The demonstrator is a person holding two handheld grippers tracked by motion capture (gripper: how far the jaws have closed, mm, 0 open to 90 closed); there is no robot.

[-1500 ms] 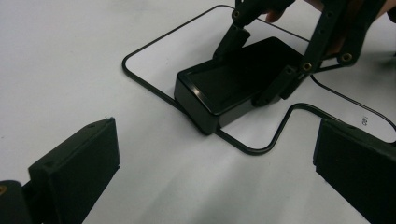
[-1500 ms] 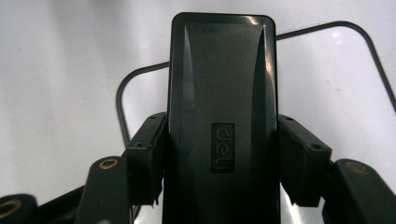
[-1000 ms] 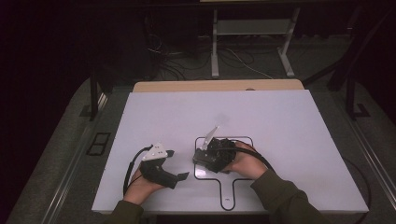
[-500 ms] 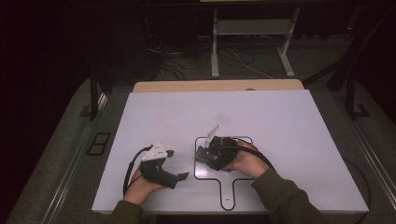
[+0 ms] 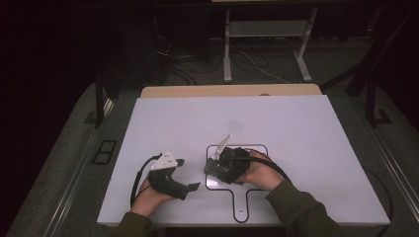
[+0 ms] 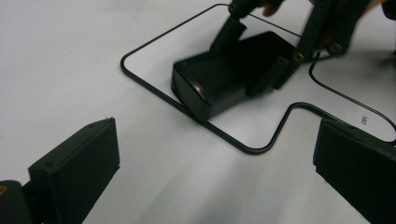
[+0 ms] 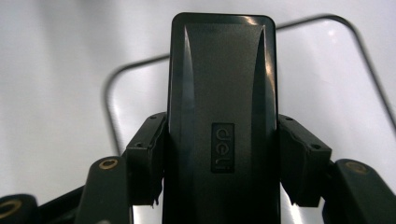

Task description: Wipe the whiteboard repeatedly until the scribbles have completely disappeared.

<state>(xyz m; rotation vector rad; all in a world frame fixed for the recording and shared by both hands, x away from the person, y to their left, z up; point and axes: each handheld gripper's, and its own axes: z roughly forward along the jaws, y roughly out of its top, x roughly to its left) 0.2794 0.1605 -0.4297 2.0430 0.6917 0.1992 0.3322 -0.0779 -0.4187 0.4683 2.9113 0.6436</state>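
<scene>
Your right gripper [image 7: 219,154] clamps the black case [image 7: 222,93] by its long sides, inside the black outline [image 5: 217,185] near the table's [image 5: 296,128] front edge. It probably rests on the board; lower slowly, keeping it square. Left gripper [image 6: 210,182] idles wide open.

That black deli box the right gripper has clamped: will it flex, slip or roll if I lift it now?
The black box looks like hard moulded plastic with straight sides, so it probably stays stiff. Its glossy top suggests it could slide, though the right gripper presses both flat long sides squarely. With a flat base on the white table, rolling seems unlikely.
</scene>
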